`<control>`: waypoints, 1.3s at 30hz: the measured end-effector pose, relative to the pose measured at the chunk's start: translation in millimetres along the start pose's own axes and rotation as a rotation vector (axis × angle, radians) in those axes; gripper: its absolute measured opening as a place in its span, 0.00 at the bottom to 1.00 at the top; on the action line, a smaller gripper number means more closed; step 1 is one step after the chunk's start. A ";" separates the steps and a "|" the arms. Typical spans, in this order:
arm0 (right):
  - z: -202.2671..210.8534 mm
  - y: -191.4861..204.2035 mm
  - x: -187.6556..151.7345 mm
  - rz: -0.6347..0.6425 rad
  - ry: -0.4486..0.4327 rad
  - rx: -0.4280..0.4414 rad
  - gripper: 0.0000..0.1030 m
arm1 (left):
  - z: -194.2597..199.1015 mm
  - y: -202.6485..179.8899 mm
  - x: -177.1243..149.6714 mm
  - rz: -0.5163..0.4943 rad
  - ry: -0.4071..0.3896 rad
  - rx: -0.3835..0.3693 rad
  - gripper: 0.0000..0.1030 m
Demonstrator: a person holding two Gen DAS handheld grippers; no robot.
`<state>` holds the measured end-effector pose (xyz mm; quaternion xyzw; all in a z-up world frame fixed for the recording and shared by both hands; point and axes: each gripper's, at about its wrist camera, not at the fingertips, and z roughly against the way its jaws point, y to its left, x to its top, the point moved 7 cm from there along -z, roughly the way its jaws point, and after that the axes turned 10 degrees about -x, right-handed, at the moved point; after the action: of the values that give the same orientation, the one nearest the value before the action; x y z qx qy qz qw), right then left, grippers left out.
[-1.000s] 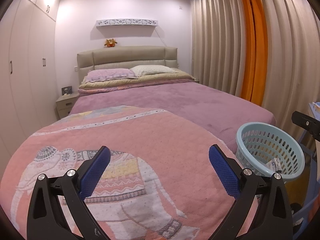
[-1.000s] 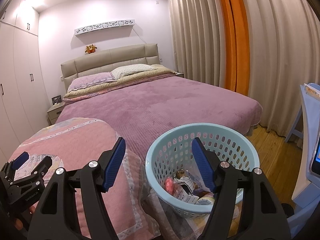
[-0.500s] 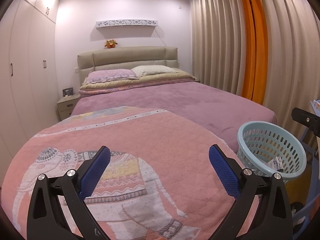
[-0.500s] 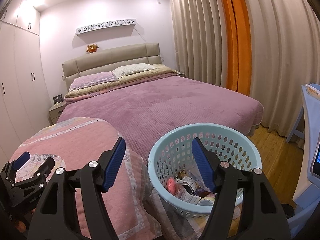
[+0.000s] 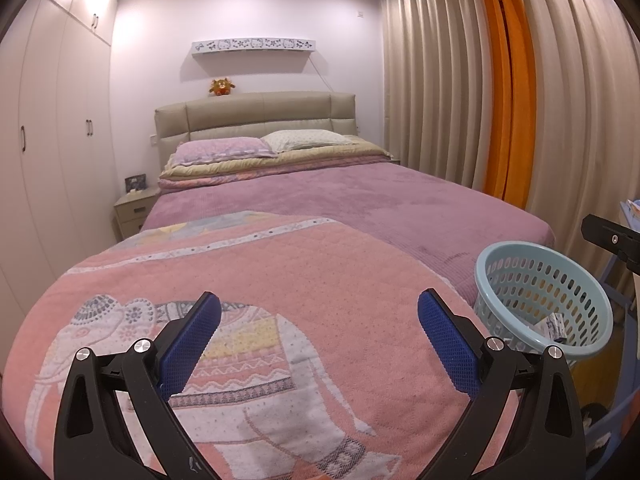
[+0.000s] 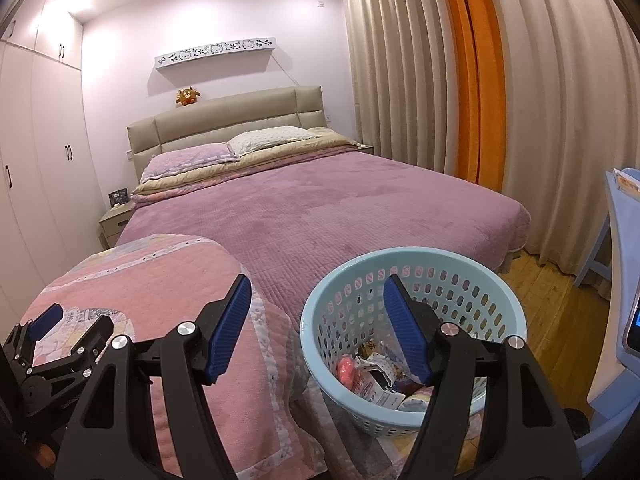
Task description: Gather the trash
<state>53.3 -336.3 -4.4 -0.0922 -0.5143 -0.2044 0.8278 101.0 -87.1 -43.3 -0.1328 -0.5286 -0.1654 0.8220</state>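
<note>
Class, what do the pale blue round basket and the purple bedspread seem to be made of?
Pale blue round basket: likely moulded plastic, smooth rim, evenly perforated walls. Purple bedspread: apparently soft plush fabric, matte, with a fine quilted grid.

Pink quilt (image 5: 280, 300) with a patterned white elephant, plain mauve bedspread (image 6: 340, 208), beige padded headboard (image 5: 256, 116), pale blue perforated basket (image 6: 412, 264), beige curtains (image 5: 432, 80) flanking an orange curtain (image 5: 516, 92), blue gripper pads (image 5: 188, 344).
</note>
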 end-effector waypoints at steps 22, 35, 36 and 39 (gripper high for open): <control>-1.5 0.3 -2.4 0.000 0.011 0.000 0.63 | 0.0 0.3 1.6 0.004 0.001 0.006 0.93; -3.6 13.0 0.4 0.001 0.017 0.022 0.63 | 20.5 8.0 20.8 0.015 -0.010 0.077 0.93; -4.0 15.0 2.0 0.000 0.018 0.029 0.63 | 22.7 11.4 22.6 0.021 -0.010 0.085 0.93; -6.6 23.5 6.8 -0.026 0.044 0.068 0.63 | 29.3 24.3 27.1 0.032 -0.028 0.131 0.93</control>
<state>71.5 -319.2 0.1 -0.0528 -0.5036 -0.1997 0.8389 97.3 -57.0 -7.7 -0.0892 -0.5476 -0.1155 0.8239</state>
